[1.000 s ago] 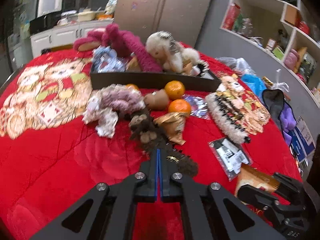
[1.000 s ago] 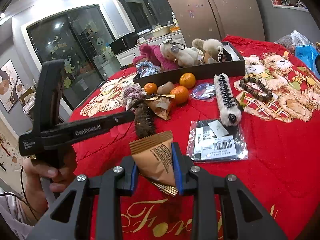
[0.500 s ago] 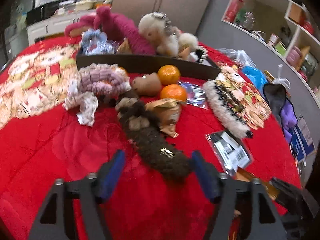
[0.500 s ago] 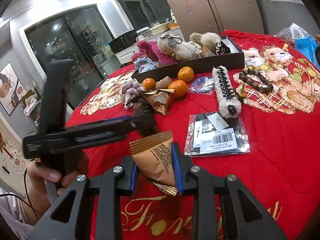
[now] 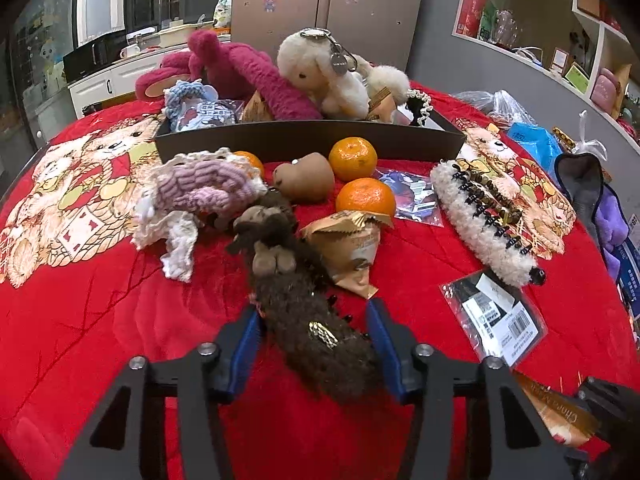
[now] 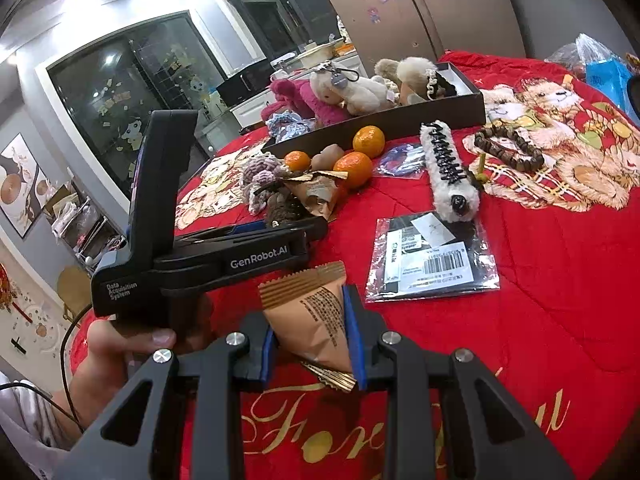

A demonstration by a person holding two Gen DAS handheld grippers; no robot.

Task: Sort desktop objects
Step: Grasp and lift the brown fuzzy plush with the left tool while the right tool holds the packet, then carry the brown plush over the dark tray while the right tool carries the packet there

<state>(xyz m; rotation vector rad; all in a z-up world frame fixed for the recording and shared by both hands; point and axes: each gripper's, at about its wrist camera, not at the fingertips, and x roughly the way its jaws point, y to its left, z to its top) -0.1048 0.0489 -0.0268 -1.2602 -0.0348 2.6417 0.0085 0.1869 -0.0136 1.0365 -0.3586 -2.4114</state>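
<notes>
On the red blanket (image 5: 100, 320), left gripper (image 5: 312, 320), shut a second ago, now closing around brown fuzzy clip (image 5: 312, 320): pickup starting; right gripper (image 6: 310, 332) clamps snack packet (image 6: 316, 320).

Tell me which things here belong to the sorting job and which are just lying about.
In the job:
- brown fuzzy hair clip, left hand-held gripper closing around it
- snack packet, held by right hand-held gripper
- black tray
- oranges

Lying about:
- blue bag
- wall shelves
</notes>
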